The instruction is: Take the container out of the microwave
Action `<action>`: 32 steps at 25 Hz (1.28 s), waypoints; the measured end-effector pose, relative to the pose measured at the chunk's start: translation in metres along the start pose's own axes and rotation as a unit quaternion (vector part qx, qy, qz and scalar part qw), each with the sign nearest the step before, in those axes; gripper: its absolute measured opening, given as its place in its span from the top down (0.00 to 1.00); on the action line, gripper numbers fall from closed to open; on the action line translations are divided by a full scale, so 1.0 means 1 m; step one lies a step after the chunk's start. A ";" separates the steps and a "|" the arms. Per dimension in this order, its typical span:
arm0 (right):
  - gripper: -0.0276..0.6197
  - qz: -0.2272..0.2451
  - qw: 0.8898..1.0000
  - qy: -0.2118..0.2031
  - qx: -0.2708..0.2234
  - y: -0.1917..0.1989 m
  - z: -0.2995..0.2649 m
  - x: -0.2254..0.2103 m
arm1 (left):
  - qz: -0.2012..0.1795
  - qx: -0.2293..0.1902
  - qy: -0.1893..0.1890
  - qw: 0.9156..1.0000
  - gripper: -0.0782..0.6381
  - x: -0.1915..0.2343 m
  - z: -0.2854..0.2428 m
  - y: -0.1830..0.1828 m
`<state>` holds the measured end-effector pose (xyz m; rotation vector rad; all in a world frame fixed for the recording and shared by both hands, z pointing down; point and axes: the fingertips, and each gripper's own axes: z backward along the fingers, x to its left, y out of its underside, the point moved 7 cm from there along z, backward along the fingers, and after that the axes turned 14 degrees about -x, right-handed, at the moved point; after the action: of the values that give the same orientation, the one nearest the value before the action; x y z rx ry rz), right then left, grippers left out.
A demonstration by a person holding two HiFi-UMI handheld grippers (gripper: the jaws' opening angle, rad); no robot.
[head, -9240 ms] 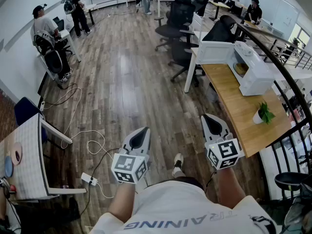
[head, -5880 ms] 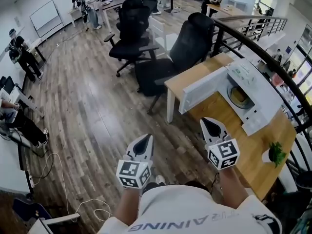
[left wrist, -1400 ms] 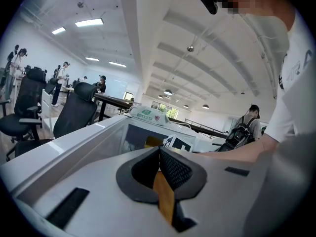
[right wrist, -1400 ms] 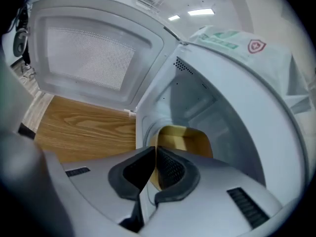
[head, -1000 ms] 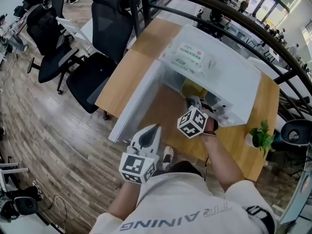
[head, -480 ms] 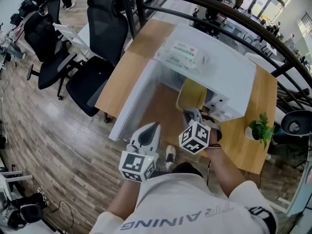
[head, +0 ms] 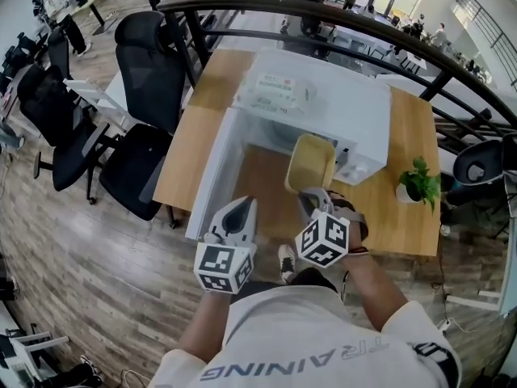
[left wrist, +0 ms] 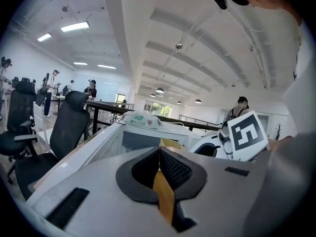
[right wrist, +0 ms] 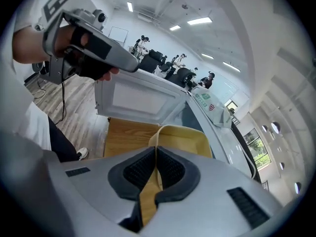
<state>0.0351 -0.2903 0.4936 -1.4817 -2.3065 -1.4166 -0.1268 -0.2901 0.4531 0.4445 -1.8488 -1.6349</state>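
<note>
A shallow yellow container [head: 311, 162] hangs in front of the white microwave [head: 339, 107], over the wooden table [head: 179, 156]. My right gripper [head: 310, 196] is shut on the container's near rim. In the right gripper view the pads pinch that rim, and the container [right wrist: 185, 138] stretches away toward the microwave [right wrist: 210, 113]. The microwave door [head: 212, 176] stands swung open to the left. My left gripper [head: 241, 210] hovers shut and empty near the door's front corner, to the left of the right gripper. Its own view shows the jaws [left wrist: 159, 151] closed, with the right gripper's marker cube [left wrist: 247, 135] beside them.
A pack of wipes [head: 275, 93] lies on top of the microwave. A small potted plant [head: 418, 186] stands at the table's right end. Black office chairs [head: 145, 63] stand left of the table and a dark railing [head: 323, 13] curves behind it. People stand far off.
My right gripper has drawn the yellow container out of the microwave, toward me and upward. The left gripper has stayed about where it was.
</note>
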 end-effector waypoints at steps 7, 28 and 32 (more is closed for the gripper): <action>0.91 -0.016 0.999 0.039 0.010 -0.021 0.033 0.012 | -0.013 -0.001 0.039 0.999 0.85 -0.001 0.006 -0.013; 0.91 -0.042 0.992 0.111 0.034 -0.033 0.073 0.016 | -0.036 -0.002 0.108 0.993 0.85 -0.017 0.013 -0.024; 0.91 -0.041 0.992 0.112 0.035 -0.035 0.074 0.018 | -0.037 -0.003 0.112 0.993 0.85 -0.018 0.014 -0.025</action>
<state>0.0290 -0.2296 0.4369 -1.1569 -2.2749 -1.4235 -0.1263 -0.2724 0.4237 0.6717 -1.6788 -1.5678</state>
